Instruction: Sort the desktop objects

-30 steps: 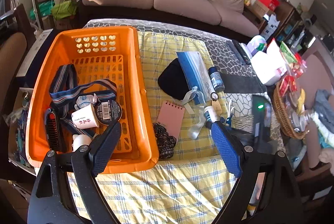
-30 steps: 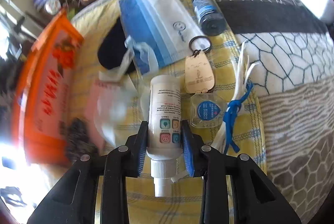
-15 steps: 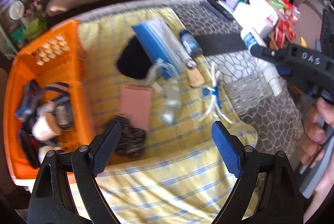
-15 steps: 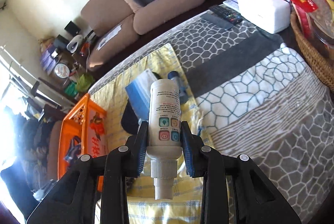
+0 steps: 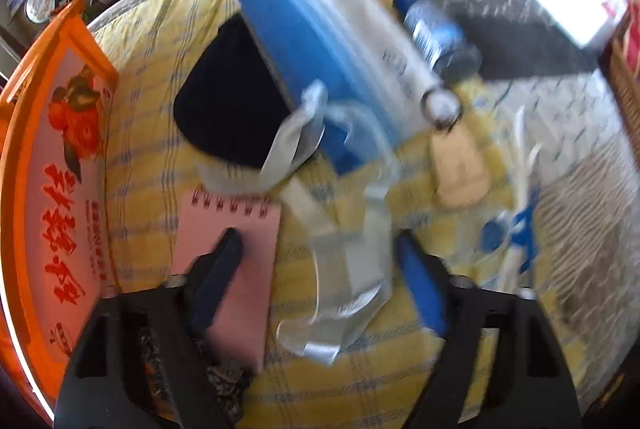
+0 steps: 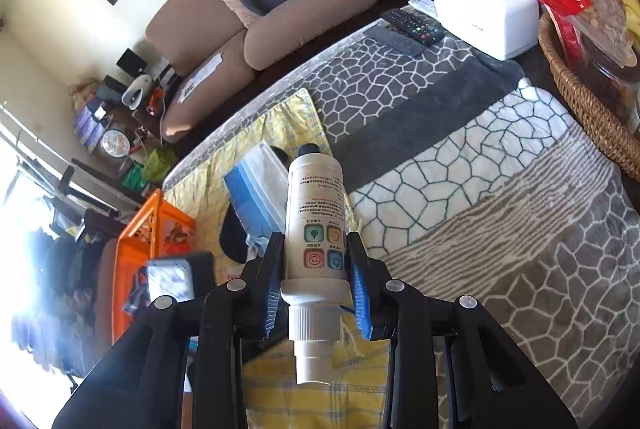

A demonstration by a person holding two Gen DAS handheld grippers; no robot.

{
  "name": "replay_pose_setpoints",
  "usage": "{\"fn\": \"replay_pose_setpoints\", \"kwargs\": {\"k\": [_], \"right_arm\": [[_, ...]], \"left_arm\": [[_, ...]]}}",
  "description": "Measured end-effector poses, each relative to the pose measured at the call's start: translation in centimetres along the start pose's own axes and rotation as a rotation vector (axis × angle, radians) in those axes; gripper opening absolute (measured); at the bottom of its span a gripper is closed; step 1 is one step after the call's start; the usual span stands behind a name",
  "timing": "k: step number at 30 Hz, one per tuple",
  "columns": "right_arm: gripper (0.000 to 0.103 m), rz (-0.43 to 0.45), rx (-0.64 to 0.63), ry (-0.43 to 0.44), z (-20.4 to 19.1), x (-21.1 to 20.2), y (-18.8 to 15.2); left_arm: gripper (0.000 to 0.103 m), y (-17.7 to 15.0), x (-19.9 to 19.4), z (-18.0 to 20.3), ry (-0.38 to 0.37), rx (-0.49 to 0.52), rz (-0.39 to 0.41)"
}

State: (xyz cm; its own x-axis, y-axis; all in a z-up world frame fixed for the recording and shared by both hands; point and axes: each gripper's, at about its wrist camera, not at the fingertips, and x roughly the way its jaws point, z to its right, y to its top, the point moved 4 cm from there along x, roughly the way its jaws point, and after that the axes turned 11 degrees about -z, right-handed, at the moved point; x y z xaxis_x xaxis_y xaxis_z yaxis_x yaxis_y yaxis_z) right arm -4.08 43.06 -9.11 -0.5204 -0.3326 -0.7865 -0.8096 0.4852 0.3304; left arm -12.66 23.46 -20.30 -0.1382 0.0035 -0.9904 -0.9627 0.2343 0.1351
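Observation:
My right gripper (image 6: pixel 316 281) is shut on a white spray bottle (image 6: pixel 316 213) and holds it high above the table. My left gripper (image 5: pixel 320 249) is open, low over the yellow checked cloth (image 5: pixel 152 133), with a crumpled clear plastic bag (image 5: pixel 348 269) between its fingers. A pink spiral notepad (image 5: pixel 236 241) lies by its left finger. Beyond are a black pouch (image 5: pixel 228 109), a blue and white packet (image 5: pixel 320 45), a dark blue bottle (image 5: pixel 432 25), a tan key tag (image 5: pixel 460 165) and a blue-tied white cord (image 5: pixel 516 229). The orange basket (image 5: pixel 52 157) stands at the left.
A dark scrunchie (image 5: pixel 224 381) lies near the left gripper's base. A white box (image 6: pixel 484 9), remote controls (image 6: pixel 412 25) and a wicker basket (image 6: pixel 580 97) stand at the table's right end. A sofa (image 6: pixel 280 5) is behind the table.
My left gripper has dropped and moved forward over the cloth, close to the plastic bag and notepad. My right gripper has stayed shut on the spray bottle and holds it raised.

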Motion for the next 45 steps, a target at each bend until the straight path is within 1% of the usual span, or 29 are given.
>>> {"fn": "replay_pose_setpoints", "kwargs": {"k": [1,2,3,4,7,10,13,15,17,18,19,20,21,25,28,31,35,37,39,41,42,45], "right_arm": [[0.03,-0.006,-0.004,-0.003,-0.1,0.1,-0.1],[0.03,-0.01,-0.01,-0.004,-0.3,0.2,-0.2],[0.03,-0.01,-0.015,-0.001,-0.5,0.2,-0.3],[0.03,-0.009,-0.018,0.001,-0.6,0.2,-0.3],[0.03,-0.002,-0.034,0.006,-1.3,0.0,-0.5],[0.03,-0.002,-0.051,0.004,-1.9,0.1,-0.8],[0.03,-0.016,-0.076,-0.008,-2.4,0.5,-1.3],[0.03,-0.026,-0.084,-0.014,-2.6,0.9,-1.5],[0.03,-0.03,-0.087,-0.016,-2.7,1.0,-1.6],[0.03,-0.029,-0.091,-0.017,-2.9,1.1,-1.7],[0.03,-0.026,-0.098,-0.017,-3.2,1.1,-1.8],[0.03,-0.023,-0.108,-0.017,-3.5,1.1,-1.9],[0.03,-0.02,-0.117,-0.016,-3.7,1.1,-2.0],[0.03,0.01,-0.236,0.0,-6.5,1.0,-2.8],[0.03,0.031,-0.322,-0.004,-8.5,1.0,-3.7],[0.03,0.042,-0.36,-0.012,-10.0,1.2,-4.4],[0.03,0.047,-0.407,-0.006,-12.3,1.8,-5.1],[0.03,0.069,-0.438,0.013,-13.5,1.6,-5.5],[0.03,0.091,-0.448,0.065,-14.8,1.5,-5.9],[0.03,0.084,-0.445,0.149,-16.7,1.8,-6.7],[0.03,0.073,-0.456,0.168,-17.7,2.2,-7.1],[0.03,0.041,-0.498,0.188,-20.6,3.6,-8.5]], "left_arm": [[0.037,0.1,-0.2,0.0,-0.058,-0.008,-0.01],[0.025,0.1,-0.1,0.1,-0.099,-0.01,-0.03],[0.0,0.0,0.1,0.3,-0.108,-0.004,-0.052],[0.001,-0.3,0.0,0.4,-0.084,0.012,-0.05],[0.001,-1.1,-0.7,0.6,-0.05,0.042,-0.012],[0.001,-1.8,-2.5,-0.4,-0.078,0.038,0.009],[0.001,-2.8,-6.4,-2.5,-0.134,0.001,0.064],[0.001,-2.9,-8.8,-3.8,-0.147,-0.012,0.111],[0.001,-3.0,-12.1,-5.6,-0.125,-0.033,0.187],[0.001,-3.1,-13.4,-6.4,-0.096,-0.048,0.214],[0.001,-3.4,-15.1,-7.5,-0.008,-0.087,0.249],[0.001,-3.9,-16.6,-8.4,0.052,-0.119,0.287],[0.001,-4.1,-18.2,-8.9,0.08,-0.146,0.333],[0.001,-6.1,-23.2,-11.0,0.035,-0.193,0.443],[0.001,-7.4,-25.8,-12.8,0.039,-0.219,0.508],[0.001,-8.7,-27.1,-14.6,0.041,-0.244,0.543],[0.001,-10.2,-27.7,-17.5,0.042,-0.282,0.558],[0.001,-11.1,-27.7,-18.8,0.011,-0.307,0.558],[0.001,-11.7,-27.7,-19.6,-0.008,-0.314,0.549],[0.001,-12.0,-27.9,-19.8,-0.027,-0.302,0.553],[0.001,-12.2,-28.0,-20.0,-0.022,-0.296,0.557],[0.001,-12.4,-27.9,-20.8,-0.014,-0.303,0.558]]}}
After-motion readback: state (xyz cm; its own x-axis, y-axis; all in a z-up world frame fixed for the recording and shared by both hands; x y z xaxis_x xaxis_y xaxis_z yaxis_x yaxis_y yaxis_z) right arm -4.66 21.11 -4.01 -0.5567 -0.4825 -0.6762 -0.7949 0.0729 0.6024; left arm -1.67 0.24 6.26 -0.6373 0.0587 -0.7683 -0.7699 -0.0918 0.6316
